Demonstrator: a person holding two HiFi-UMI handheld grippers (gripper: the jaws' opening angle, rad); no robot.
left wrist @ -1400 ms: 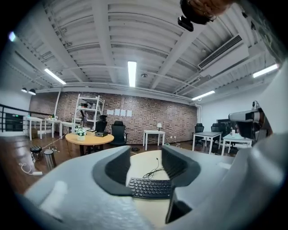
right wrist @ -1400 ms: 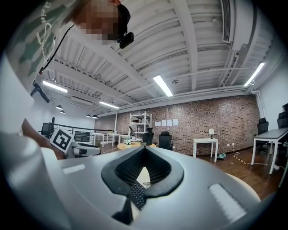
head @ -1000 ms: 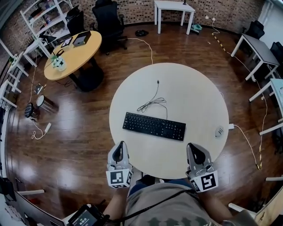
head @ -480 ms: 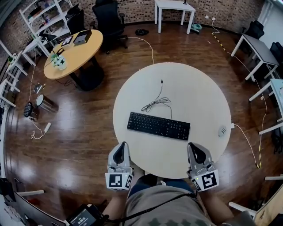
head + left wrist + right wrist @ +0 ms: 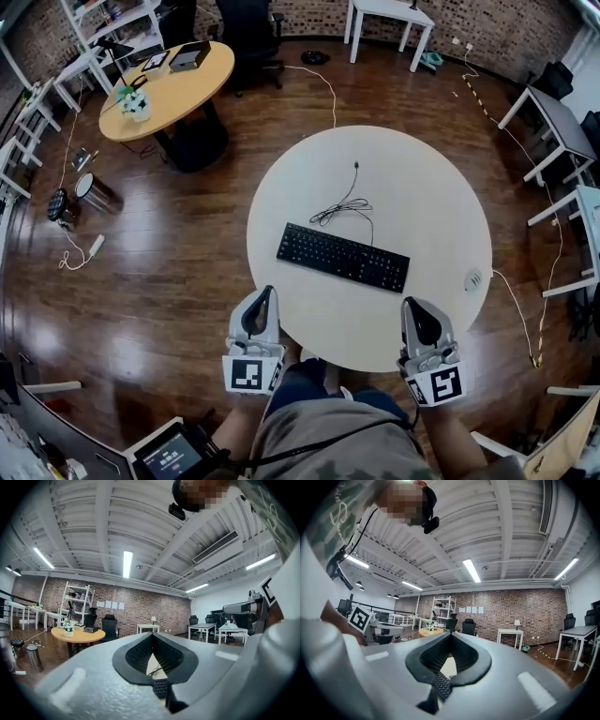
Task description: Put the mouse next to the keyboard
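Note:
A black keyboard (image 5: 342,257) lies across the middle of the round white table (image 5: 300,187), with its coiled cable (image 5: 343,208) behind it. The small pale mouse (image 5: 472,279) sits at the table's right edge, well apart from the keyboard. My left gripper (image 5: 265,292) hovers at the near edge, left of the keyboard, shut and empty. Over the near right edge my right gripper (image 5: 411,303) is shut on nothing, short of the mouse. Both gripper views look level across the room, and the keyboard (image 5: 161,687) (image 5: 442,685) shows through the gap behind the closed jaws.
A round wooden table (image 5: 169,89) with a plant and a black box stands at the back left. White desks (image 5: 389,14) line the back and right. A metal bin (image 5: 94,192) stands on the floor at left. A white cord (image 5: 520,309) trails on the floor by the table's right side.
Both grippers have moved a little up and forward over the table's near edge, still shut. The head view has shifted, so the table sits further right. The mouse and keyboard have not moved.

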